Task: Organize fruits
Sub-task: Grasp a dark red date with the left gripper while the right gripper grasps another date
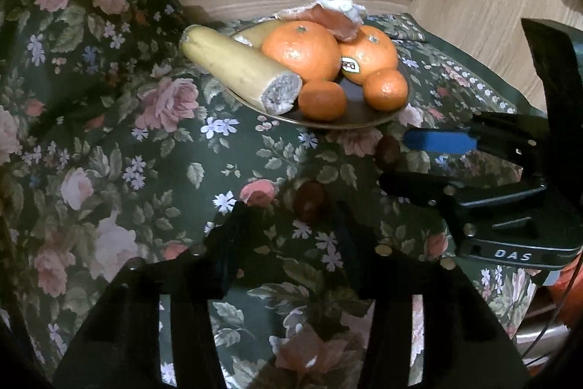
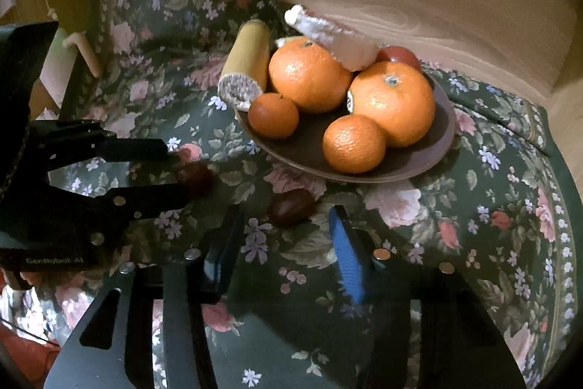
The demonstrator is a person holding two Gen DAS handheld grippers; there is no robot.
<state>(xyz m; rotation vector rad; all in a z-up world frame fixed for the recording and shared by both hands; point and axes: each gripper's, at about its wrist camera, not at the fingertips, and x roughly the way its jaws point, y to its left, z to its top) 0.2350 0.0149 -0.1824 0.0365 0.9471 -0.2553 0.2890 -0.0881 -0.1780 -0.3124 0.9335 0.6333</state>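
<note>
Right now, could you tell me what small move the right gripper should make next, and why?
Probably ease the right gripper forward and down: the dark fruit lies on the cloth just ahead of its open jaws, off the plate.

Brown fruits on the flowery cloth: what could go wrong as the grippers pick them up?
The left gripper and right gripper work close together and might collide. Either small brown fruit could slip out and roll over the cloth. The plate is crowded; the banana piece already overhangs its rim.
</note>
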